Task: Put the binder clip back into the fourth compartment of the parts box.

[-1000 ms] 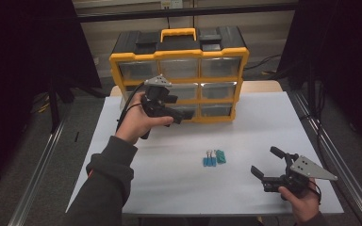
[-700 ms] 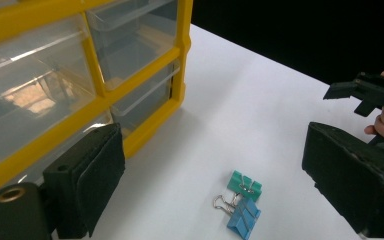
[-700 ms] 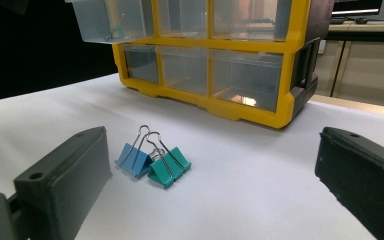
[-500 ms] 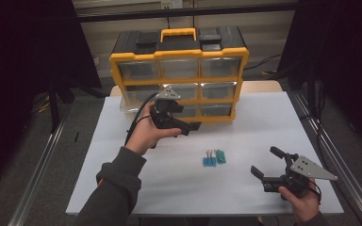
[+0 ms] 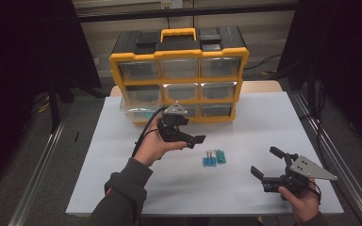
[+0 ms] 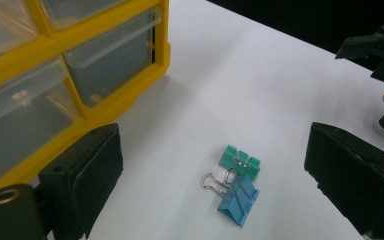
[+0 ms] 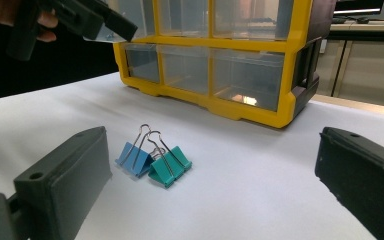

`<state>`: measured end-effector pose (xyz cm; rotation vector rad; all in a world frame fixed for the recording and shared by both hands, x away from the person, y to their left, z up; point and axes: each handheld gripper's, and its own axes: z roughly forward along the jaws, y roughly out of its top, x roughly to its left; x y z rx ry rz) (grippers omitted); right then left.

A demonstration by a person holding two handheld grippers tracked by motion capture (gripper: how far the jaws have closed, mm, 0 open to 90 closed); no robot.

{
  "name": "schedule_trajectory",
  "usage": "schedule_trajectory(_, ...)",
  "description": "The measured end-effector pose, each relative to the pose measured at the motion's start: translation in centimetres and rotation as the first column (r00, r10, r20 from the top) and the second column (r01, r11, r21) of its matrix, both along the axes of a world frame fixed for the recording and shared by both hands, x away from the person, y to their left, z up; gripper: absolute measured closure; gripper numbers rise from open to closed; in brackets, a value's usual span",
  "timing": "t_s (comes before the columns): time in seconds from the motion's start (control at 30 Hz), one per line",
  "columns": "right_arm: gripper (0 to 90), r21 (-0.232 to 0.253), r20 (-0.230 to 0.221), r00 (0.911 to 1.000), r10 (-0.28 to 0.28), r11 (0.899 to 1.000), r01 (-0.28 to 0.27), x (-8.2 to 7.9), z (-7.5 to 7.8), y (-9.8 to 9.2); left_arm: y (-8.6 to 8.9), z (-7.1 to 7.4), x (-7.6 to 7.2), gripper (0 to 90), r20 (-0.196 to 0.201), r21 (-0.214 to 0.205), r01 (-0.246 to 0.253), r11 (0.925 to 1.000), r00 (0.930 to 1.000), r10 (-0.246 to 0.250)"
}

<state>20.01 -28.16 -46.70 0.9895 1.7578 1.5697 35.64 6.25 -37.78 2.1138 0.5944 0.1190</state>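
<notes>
We look down on a white table (image 5: 245, 122) in a dim room, dark curtains at 9 and 3 o'clock. At 12 o'clock stands a yellow drawer cabinet (image 5: 179, 75); its clear drawers are hard to read, and a bottom-left drawer (image 5: 139, 110) juts open with something teal inside. Two binder clips, blue (image 5: 209, 161) and teal (image 5: 221, 156), lie touching at the table's centre. Our left gripper (image 5: 195, 140) hovers near them with fingers wide apart, empty; our right gripper (image 5: 268, 165), at 5 o'clock, is likewise spread and empty.
</notes>
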Motion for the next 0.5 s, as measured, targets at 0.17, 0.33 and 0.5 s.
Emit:
schedule_trajectory(0.17, 0.5, -0.001, 0.001, 1.0, 0.0, 1.0, 0.0, 0.0, 0.0, 0.0, -0.3, -1.4, -0.2, 9.1, -0.02, -0.013, 0.0, 0.9999, 0.9998, 0.0)
schedule_trajectory(0.33, 0.5, -0.002, 0.001, 1.0, 0.0, 1.0, 0.0, 0.0, 0.0, 0.0, -0.7, -2.7, -0.3, 11.0, -0.043, -0.003, 0.002, 1.0, 0.9991, -0.002)
schedule_trajectory(0.5, 0.5, -0.002, 0.001, 1.0, 0.0, 1.0, 0.0, 0.0, 0.0, 0.0, -1.3, -4.1, -0.4, 16.4, -0.069, 0.015, 0.026, 0.9996, 0.9973, -0.025)
